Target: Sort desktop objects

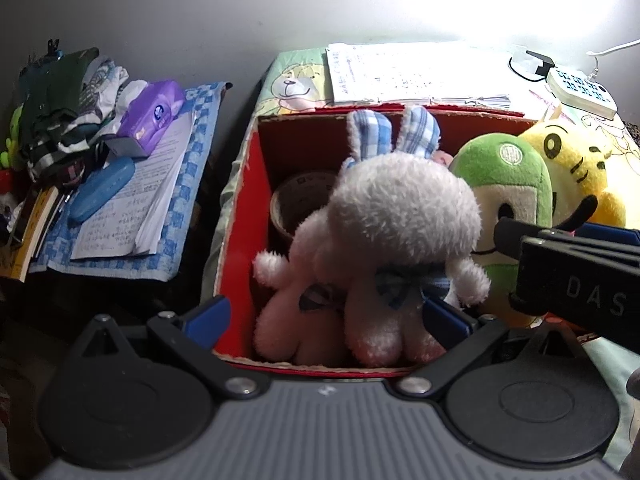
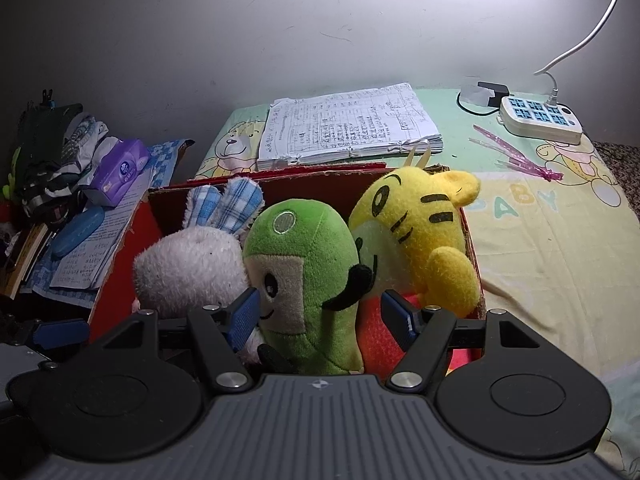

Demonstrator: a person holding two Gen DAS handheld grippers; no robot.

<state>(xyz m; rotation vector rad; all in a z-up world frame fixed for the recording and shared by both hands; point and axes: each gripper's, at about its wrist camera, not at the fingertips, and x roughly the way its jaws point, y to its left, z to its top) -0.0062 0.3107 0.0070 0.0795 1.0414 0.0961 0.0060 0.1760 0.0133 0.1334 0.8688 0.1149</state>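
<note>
three plush toys [image 2: 304, 280] in one box [image 1: 240, 216].

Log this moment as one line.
left gripper: open, around rabbit | right gripper: open, around green plush | box: three plushies in

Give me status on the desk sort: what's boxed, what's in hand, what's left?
Boxed: white bunny, green plush, yellow tiger plush and a tape roll sit in the red box. In hand: nothing; left gripper and right gripper are open. Left: paper stack, pink wrappers, power strip.
</note>
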